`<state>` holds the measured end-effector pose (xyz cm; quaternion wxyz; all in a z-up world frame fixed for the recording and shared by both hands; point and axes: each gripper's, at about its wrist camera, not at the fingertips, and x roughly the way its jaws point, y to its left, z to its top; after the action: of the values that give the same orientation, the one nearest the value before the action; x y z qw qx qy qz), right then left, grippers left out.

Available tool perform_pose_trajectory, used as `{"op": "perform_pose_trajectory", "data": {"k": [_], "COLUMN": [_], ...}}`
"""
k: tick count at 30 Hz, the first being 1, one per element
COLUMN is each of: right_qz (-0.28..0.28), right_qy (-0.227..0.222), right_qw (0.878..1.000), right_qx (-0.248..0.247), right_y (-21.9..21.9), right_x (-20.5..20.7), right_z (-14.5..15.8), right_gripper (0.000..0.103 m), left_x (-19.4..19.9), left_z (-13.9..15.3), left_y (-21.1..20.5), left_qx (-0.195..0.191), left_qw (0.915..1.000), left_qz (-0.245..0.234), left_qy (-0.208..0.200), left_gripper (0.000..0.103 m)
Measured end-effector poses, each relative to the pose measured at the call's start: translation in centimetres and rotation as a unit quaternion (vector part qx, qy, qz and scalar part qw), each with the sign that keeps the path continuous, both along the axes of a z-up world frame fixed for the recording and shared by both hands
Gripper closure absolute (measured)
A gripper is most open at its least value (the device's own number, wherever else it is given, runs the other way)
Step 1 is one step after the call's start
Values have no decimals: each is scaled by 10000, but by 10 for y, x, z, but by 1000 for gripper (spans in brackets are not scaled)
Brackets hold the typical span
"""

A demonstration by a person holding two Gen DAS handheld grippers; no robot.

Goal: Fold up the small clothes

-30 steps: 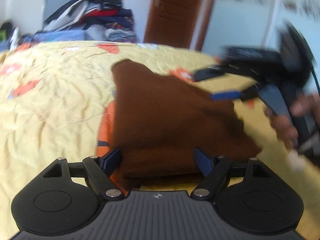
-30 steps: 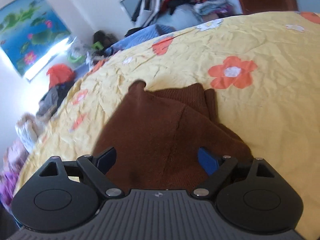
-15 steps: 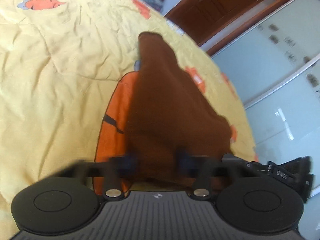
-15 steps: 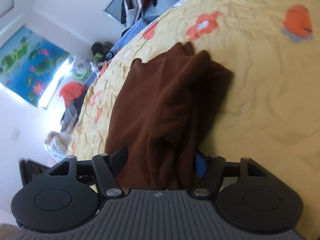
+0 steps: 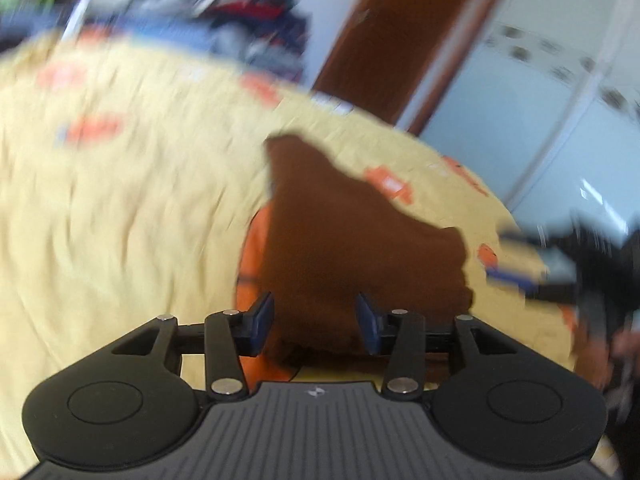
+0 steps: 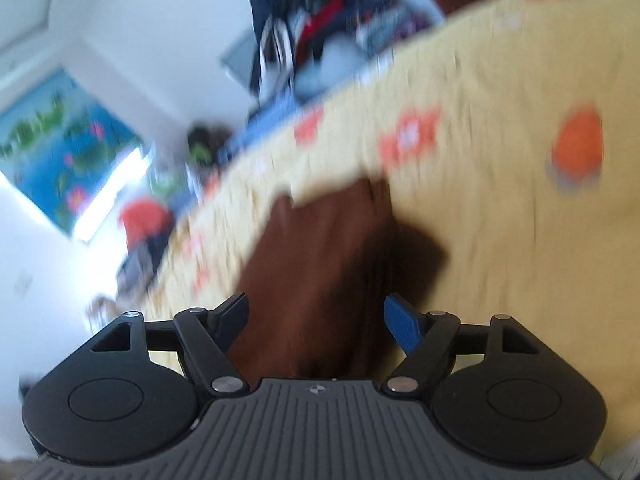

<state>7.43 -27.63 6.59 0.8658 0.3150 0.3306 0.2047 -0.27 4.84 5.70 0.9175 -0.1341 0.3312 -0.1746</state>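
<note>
The brown garment (image 5: 352,248) lay bunched on the yellow flowered bedspread (image 5: 120,208), its near edge between both opening, spread claws, the left claw (image 5: 316,322) and right claw (image 6: 316,322) unpinched, clothes pile (image 6: 320,40) at 12 o'clock.

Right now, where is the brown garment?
The brown garment lies on the yellow bedspread, just ahead of both grippers, over an orange print in the left wrist view.
</note>
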Motion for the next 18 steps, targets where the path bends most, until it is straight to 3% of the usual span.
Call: {"op": "perform_pose_trajectory", "data": {"k": [3,5,6,8,9,10,15,18], "right_qz": [116,351,398,489,425,396,386,519], "right_qy": [-235,-137,47,657,738,431,632,151], "right_qw": [9997,9993,9991,9946,9914,9917,9930,9973], "right_qx": [12,-90,-143,-634,-991,-1141,-925,-493], "right_y": [16,35,43,57,61,61,60,63], "right_x": [27,51,64,89,95,92,96,91], "right_z": [15,11,2,-25,-39,-45,-28,0], "right_gripper": [18,8,8,8,8,8,10,9], "left_x": [3,16,24,31,27,23,-2,-3], "left_z": [6,-6,-15,-33,-36,-35,-28,-36], "left_y": [-30,-50,-59,-66,-66,-65,-40,-27], "left_qx": [241,432,596,797,836,906,705,494], "left_qw": [9979,9957,9949,9929,9921,9911,9927,9953], "left_qz": [-503,-787,-805,-877,-921,-955,-816,-552], "left_qy": [-332,-244,-93,42,-151,-211,-544,-616], "left_gripper": [44,43,43,43,43,43,40,37]}}
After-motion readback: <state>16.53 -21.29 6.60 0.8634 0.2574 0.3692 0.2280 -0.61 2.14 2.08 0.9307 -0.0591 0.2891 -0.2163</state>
